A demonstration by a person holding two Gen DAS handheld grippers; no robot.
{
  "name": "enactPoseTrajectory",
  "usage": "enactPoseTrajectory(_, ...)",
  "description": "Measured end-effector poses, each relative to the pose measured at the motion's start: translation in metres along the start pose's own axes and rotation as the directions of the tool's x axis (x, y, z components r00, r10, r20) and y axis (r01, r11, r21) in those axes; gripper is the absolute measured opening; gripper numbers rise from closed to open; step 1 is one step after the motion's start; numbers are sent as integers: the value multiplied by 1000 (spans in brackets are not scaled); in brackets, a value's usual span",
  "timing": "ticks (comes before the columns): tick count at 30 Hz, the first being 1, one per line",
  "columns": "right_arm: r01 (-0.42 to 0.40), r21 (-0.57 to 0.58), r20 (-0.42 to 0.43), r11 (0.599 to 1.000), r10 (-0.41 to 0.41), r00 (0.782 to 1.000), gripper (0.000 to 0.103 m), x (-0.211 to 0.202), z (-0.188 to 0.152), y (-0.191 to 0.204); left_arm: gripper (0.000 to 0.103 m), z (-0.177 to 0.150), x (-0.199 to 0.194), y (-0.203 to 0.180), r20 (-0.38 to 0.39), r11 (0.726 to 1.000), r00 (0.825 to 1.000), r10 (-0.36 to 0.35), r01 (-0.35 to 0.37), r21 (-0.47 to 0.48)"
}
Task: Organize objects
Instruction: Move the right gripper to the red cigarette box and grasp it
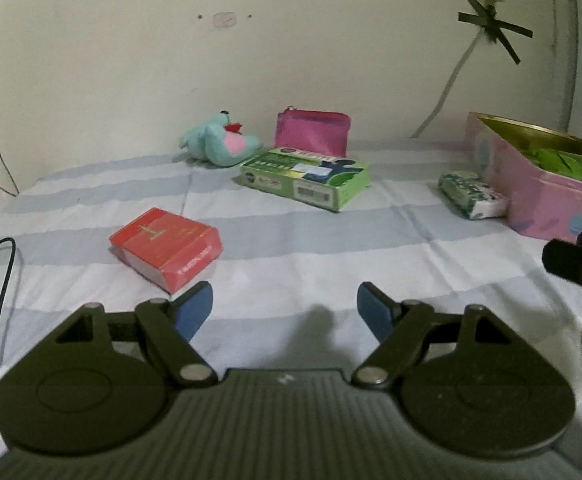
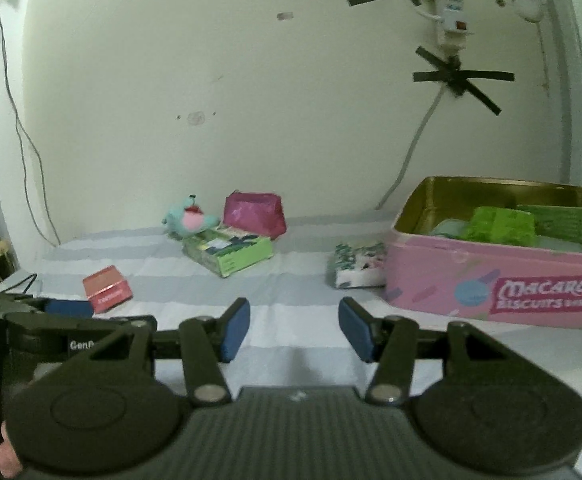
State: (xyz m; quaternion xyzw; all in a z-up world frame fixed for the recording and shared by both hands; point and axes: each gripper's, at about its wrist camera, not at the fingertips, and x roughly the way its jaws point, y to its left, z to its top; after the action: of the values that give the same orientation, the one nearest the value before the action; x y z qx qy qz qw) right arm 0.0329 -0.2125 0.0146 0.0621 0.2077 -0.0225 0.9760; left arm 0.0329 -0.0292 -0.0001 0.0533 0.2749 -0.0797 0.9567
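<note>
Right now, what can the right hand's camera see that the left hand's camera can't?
Only the right wrist view shows the words on the pink tin, a white power strip taped high on the wall, and the left gripper from the side.

Only the left wrist view shows a black cable lying on the sheet.

Both show the red box, green box, stuffed toy, pink pouch, tissue pack and striped sheet.

Tissue pack (image 2: 357,265) beside tin (image 2: 491,276)
</note>
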Motion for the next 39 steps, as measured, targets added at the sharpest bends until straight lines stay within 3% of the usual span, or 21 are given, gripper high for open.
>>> enactPoseTrajectory(16,-30,-44,-63,999,28,998,52,24,-5,25,81,2,15,27,-11,999,1000,4,-4,-41)
enactPoseTrajectory(19,-81,-48,-96,996,76,992,53,34,-1,37,81,8,15,51,20,994,998,63,-61,-93)
enactPoseTrajectory(22,-167,-75,-137,983,156,978,58,50,4,56,81,13,20,91,12,967,988,155,-149,-207)
enactPoseTrajectory(25,-250,-128,-183,960,225,957,66,73,8,83,81,6,21,121,18,916,959,283,-264,-301)
enactPoseTrajectory(31,-359,-265,-246,895,297,923,81,124,16,145,81,1,26,146,-3,858,957,290,-262,-441)
enactPoseTrajectory(35,-419,-289,-282,861,342,897,85,154,20,175,81,2,25,158,3,828,957,291,-250,-503)
enactPoseTrajectory(38,-422,-319,-298,849,333,895,80,176,21,195,81,2,30,158,-17,827,962,273,-243,-508)
enactPoseTrajectory(39,-430,-321,-316,844,332,889,63,182,20,198,81,2,31,157,-23,829,963,268,-242,-504)
